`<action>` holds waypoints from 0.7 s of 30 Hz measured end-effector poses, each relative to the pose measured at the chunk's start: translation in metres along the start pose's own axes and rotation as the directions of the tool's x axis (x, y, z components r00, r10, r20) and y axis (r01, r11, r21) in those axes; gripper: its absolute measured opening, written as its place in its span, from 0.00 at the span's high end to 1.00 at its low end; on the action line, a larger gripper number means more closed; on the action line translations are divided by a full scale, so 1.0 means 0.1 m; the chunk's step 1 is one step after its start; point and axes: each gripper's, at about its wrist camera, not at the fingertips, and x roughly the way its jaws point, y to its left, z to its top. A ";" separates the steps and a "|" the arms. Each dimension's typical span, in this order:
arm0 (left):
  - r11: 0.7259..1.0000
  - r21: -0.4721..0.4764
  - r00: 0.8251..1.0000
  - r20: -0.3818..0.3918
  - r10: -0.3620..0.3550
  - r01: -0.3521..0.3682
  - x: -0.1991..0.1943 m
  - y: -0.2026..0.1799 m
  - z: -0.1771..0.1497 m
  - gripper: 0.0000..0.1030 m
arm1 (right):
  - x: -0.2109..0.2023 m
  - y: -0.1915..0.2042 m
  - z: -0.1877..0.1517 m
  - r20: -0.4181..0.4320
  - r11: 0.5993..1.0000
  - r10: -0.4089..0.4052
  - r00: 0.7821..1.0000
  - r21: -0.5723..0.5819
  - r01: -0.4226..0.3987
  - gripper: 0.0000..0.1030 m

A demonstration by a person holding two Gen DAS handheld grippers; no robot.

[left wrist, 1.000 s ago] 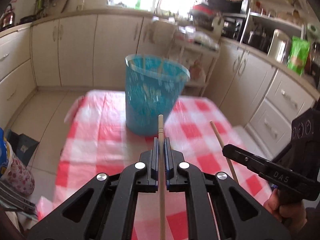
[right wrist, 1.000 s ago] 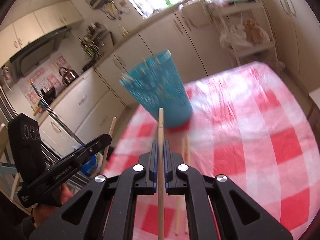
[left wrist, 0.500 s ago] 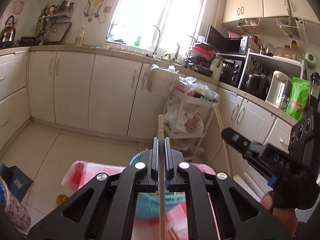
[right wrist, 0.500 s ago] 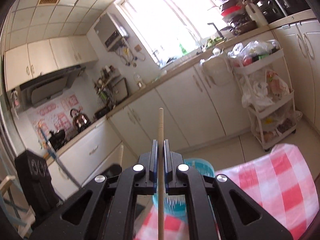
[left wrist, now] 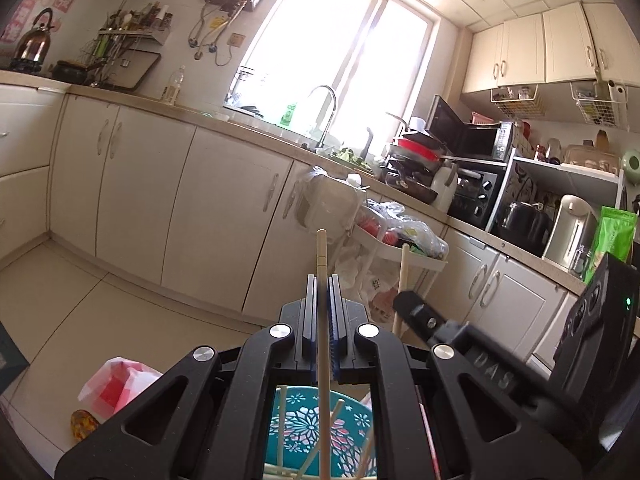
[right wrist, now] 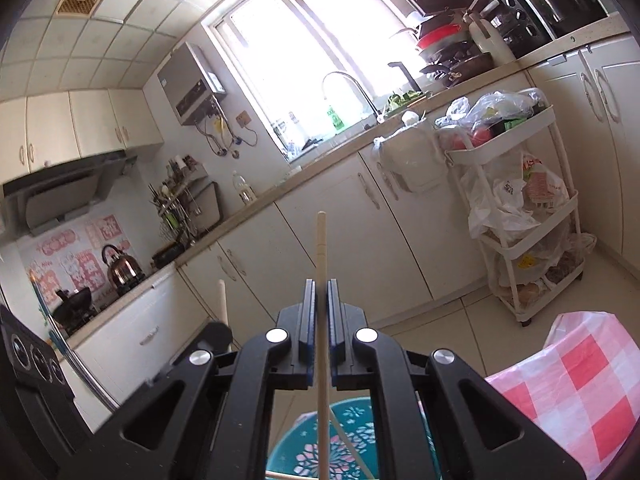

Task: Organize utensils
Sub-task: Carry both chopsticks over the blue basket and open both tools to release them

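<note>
Both claws, left (left wrist: 321, 312) and right (right wrist: 321, 316), pinch a chopstick (left wrist: 322, 344) each above the cup (left wrist: 320, 428). Drop-in step; next, tip ends down, release.

- The surface (right wrist: 580, 392) was covered by a red-and-white checked plastic cloth, seen mostly at the lower right of the right wrist view.
- One corner of that cloth (left wrist: 120, 380) hung over the surface's far edge, above the pale tiled floor (left wrist: 60, 300).
- A teal plastic cup with a white and pink flower pattern (left wrist: 296, 428) stood on the surface, seen from above through the frame of the tongs; whether its base touched the cloth could not be told.
- Several pale wooden chopsticks (left wrist: 282, 424) leaned inside the cup.
- A small amber-coloured object (left wrist: 84, 424) lay on the floor below the cloth corner.
</note>
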 end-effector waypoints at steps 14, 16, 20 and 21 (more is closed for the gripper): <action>0.995 -0.101 1.000 0.013 -0.005 0.007 0.05 0.29 0.03 0.95 | 0.02 -0.09 -0.15 -0.089 1.000 -0.014 0.996 -0.015 0.012 0.89; 0.994 -0.114 0.999 0.035 0.003 0.001 0.01 0.32 0.09 0.95 | -0.07 -0.14 -0.13 -0.078 1.000 -0.013 0.997 0.005 0.014 0.78; 0.990 -0.139 0.993 0.110 0.041 -0.025 -0.05 0.31 0.23 0.95 | -0.33 -0.28 -0.12 -0.062 0.999 -0.016 0.998 0.032 0.018 0.73; 0.989 -0.146 0.991 0.125 0.053 -0.034 -0.06 0.31 0.25 0.95 | -0.38 -0.31 -0.13 -0.059 0.999 -0.020 0.998 0.032 0.022 0.72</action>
